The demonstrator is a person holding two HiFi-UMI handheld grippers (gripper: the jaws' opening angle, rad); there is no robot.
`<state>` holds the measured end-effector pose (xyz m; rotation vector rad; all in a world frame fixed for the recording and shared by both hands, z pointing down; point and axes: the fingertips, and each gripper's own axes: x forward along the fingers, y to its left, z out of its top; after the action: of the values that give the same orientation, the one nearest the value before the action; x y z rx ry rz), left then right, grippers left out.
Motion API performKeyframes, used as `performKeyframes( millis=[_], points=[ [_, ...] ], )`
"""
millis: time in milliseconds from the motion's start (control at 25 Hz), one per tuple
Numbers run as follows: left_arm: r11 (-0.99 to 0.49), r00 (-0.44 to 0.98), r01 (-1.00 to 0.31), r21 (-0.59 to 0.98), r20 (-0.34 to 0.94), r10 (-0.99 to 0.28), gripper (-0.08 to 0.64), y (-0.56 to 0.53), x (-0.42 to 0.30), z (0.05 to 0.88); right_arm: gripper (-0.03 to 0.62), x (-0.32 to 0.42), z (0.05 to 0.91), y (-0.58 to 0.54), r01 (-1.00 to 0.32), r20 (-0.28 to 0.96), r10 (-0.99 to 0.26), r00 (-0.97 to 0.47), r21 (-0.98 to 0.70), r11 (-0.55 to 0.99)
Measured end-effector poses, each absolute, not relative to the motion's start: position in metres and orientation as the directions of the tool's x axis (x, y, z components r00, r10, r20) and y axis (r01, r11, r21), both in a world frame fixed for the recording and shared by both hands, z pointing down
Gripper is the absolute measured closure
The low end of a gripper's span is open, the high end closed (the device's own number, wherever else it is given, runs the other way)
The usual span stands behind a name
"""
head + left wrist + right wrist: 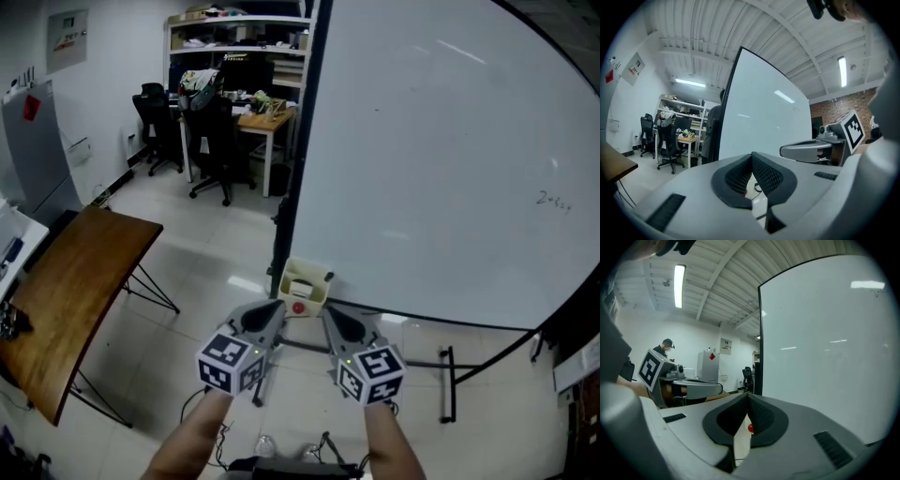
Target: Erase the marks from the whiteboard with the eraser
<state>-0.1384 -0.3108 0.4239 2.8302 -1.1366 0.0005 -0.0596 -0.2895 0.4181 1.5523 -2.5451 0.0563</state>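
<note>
The big whiteboard (422, 159) stands upright at the right, with small faint marks (553, 200) near its right edge. A cream box with a red dot (304, 286) hangs at the board's lower left corner. I cannot make out an eraser in any view. My left gripper (274, 309) and right gripper (330, 315) are side by side low in the middle, just short of that box. Both point level at it. In the left gripper view the left gripper (752, 155) has its pads together, empty. In the right gripper view the right gripper (748, 397) is shut, empty.
A tilted wooden table (75, 281) stands at the left. Office chairs (211, 141) and a cluttered desk (267, 117) are at the back. The board's black stand foot (448, 375) lies on the tiled floor to the right. A person (667, 347) stands far off.
</note>
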Motion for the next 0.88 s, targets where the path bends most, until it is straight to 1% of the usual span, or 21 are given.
performKeyframes(
  millis=[160,320,480,560,640,720,760,880],
  points=[
    [-0.697,0.702,-0.711,0.092,0.070,-0.708,0.557,-0.323,-0.151,0.441,0.589,-0.065,0.442,-0.320,-0.911,0.191,-0.896,-0.402,0.018,0.412],
    [-0.694,0.702,-0.713,0.104,0.108,-0.704,0.557,-0.330,-0.148,0.459,0.587,-0.061,0.472,-0.340,-0.939,0.248,-0.909,-0.335,-0.002,0.345],
    [-0.679,0.689,-0.725,0.114,0.133,-0.713,0.557,-0.332,-0.159,0.470,0.501,-0.069,0.498,-0.361,-0.955,0.296,-0.910,-0.290,-0.019,0.298],
    [-0.672,0.683,-0.730,0.121,0.134,-0.718,0.557,-0.331,-0.164,0.473,0.450,-0.070,0.504,-0.368,-0.964,0.307,-0.917,-0.255,-0.012,0.264],
    [-0.663,0.676,-0.737,0.132,0.144,-0.722,0.557,-0.331,-0.170,0.477,0.383,-0.069,0.507,-0.376,-0.973,0.311,-0.925,-0.220,-0.008,0.229],
    [-0.655,0.669,-0.743,0.136,0.155,-0.727,0.557,-0.332,-0.178,0.479,0.342,-0.072,0.510,-0.385,-0.980,0.316,-0.929,-0.194,-0.012,0.200],
    [-0.652,0.666,-0.746,0.135,0.154,-0.730,0.557,-0.334,-0.182,0.479,0.330,-0.074,0.511,-0.389,-0.983,0.319,-0.931,-0.180,-0.011,0.186],
    [-0.646,0.660,-0.751,0.135,0.152,-0.735,0.557,-0.337,-0.189,0.478,0.324,-0.075,0.512,-0.400,-0.990,0.324,-0.936,-0.134,0.002,0.143]
  ],
)
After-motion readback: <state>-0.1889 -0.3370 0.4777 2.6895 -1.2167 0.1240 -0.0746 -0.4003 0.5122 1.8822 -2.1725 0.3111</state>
